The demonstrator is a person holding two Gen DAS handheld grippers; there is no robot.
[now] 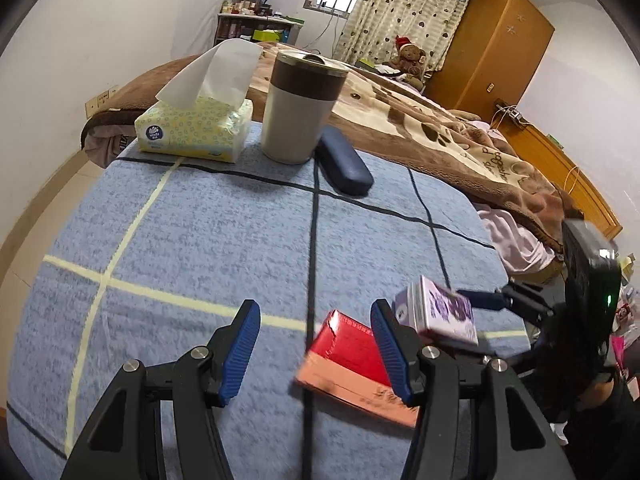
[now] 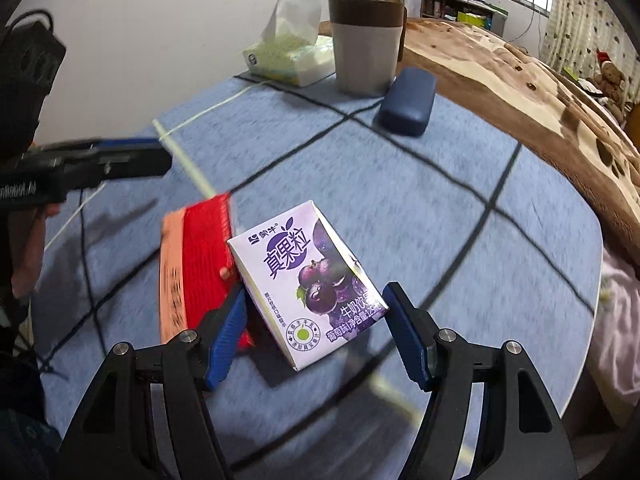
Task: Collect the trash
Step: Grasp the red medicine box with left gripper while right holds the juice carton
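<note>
- R gripper (image 2: 316,290): clamped on the purple-and-white drink carton (image 2: 308,276); L pad on carton's 8 o'clock edge, R pad at its 4 o'clock corner; carton sharp while the cloth behind is smeared, shadow on the cloth beneath it, so it sits clear of the surface
- L gripper (image 1: 315,308): jaws apart, nothing pinched; blue ribbed pads bare
- Red packet (image 1: 348,356): flat on the cloth, pale orange side panel showing; in L wrist view it lies at 4 o'clock of the L gripper's gap, partly behind the R-side finger; in R wrist view it is just beside the carton at its 9 o'clock, partly overlapped by carton and L-side pad
- Carton as seen from L wrist view: at 3 o'clock, just past the L gripper's R-side finger, tilted, with the R gripper's blue finger behind it
- Person's hand (image 2: 28,248): at 9 o'clock edge of R wrist view, on the L gripper's handle; blurred
- Blue check cloth (image 1: 200,240): covers the table, dark and cream lines, rounded corner at 3 o'clock
- Far end of table, 12 o'clock: navy glasses case (image 1: 344,164) lying flat, touching or just beside the lidded tumbler (image 1: 298,108), cannot tell which; tumbler upright, brown band at top; tissue pack (image 1: 192,128) at tumbler's 9 o'clock, one sheet standing up
- Beyond table, 1–2 o'clock: bed w/ brown blanket (image 1: 440,128); teddy bear (image 1: 410,58) in red hat at its far end; wooden wardrobe (image 1: 492,48) behind
</note>
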